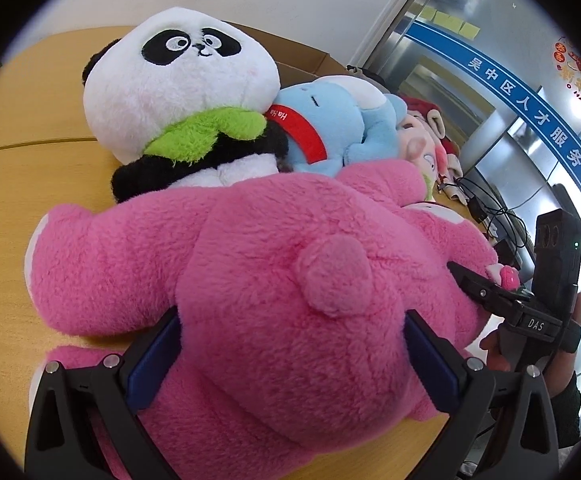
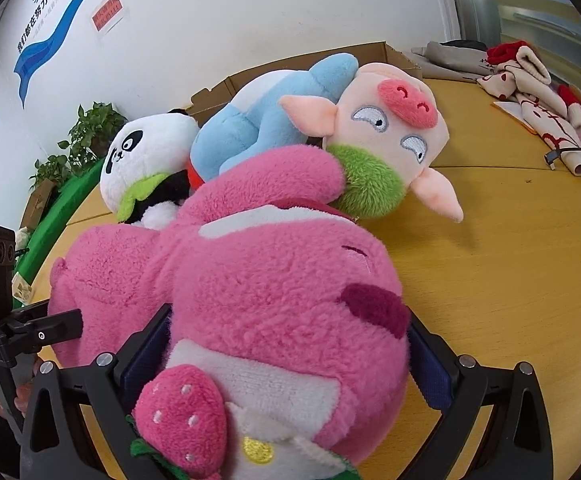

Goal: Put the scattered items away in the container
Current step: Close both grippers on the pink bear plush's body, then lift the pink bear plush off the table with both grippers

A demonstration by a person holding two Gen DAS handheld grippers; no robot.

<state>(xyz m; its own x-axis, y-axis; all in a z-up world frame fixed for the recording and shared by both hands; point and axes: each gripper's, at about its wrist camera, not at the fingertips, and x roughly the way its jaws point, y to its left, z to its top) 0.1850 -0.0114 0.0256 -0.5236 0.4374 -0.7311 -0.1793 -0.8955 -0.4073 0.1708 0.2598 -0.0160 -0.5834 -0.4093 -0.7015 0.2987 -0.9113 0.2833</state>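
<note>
We see both tongs pinching the pink bear plush point(image 1: 274, 280), lower centre of both views, on the wooden table point(image 2: 530, 264). Left gripper point(image 1: 290, 344) clamps its rump under the tail; right gripper point(image 2: 290, 344) clamps its head, entering lower right in the left view. Panda point(image 1: 178, 80), blue plush point(image 1: 338, 120), pig point(image 2: 394, 120) lie behind; cardboard box point(image 2: 370, 54) at upper centre.

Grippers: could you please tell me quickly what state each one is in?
Left gripper: closed on the pink bear.
Right gripper: closed on the same bear's head.
</note>
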